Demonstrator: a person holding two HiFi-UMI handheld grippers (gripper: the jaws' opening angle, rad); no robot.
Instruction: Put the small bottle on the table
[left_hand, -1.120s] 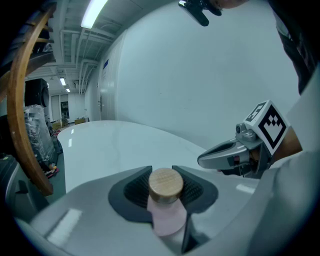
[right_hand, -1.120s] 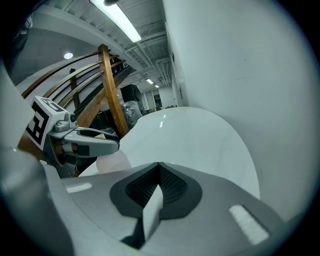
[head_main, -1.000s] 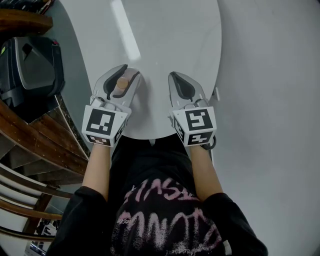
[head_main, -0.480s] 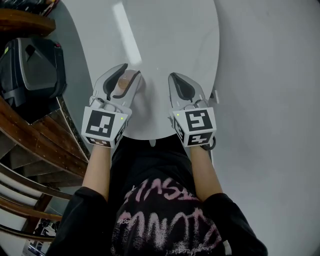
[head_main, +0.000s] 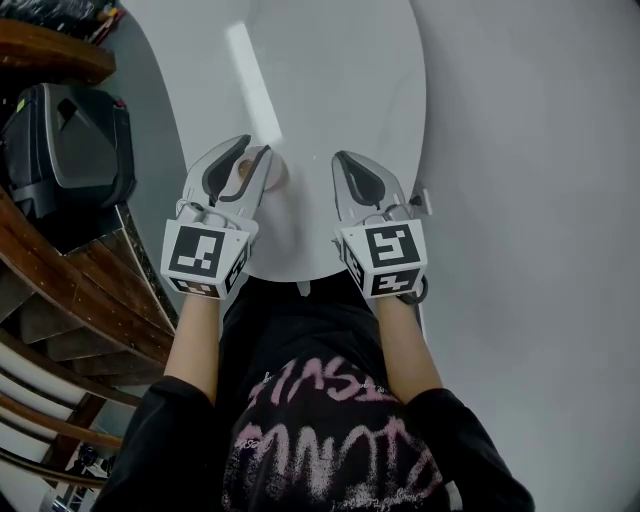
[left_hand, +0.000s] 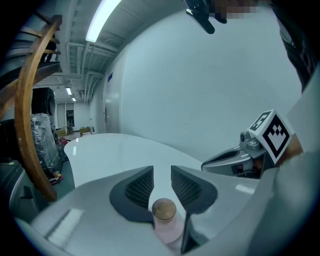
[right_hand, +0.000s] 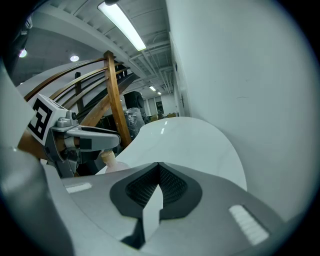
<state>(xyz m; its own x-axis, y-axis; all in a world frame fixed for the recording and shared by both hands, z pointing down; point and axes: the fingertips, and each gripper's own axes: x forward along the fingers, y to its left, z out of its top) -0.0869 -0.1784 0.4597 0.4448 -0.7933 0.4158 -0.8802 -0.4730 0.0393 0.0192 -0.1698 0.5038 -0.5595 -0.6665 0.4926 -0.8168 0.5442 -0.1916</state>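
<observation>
Our left gripper (head_main: 256, 147) now sits off the small bottle (head_main: 274, 172), jaws slightly apart, so we judge it released by the desk's (head_main: 340, 70) near edge, while the right gripper (head_main: 342, 158) idles, jaws together.

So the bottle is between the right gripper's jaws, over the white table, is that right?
Not quite. The bottle is between the jaws of the left gripper, as the left gripper view shows. The right gripper is shut with nothing in it. The rest holds: it is over the white table.
</observation>
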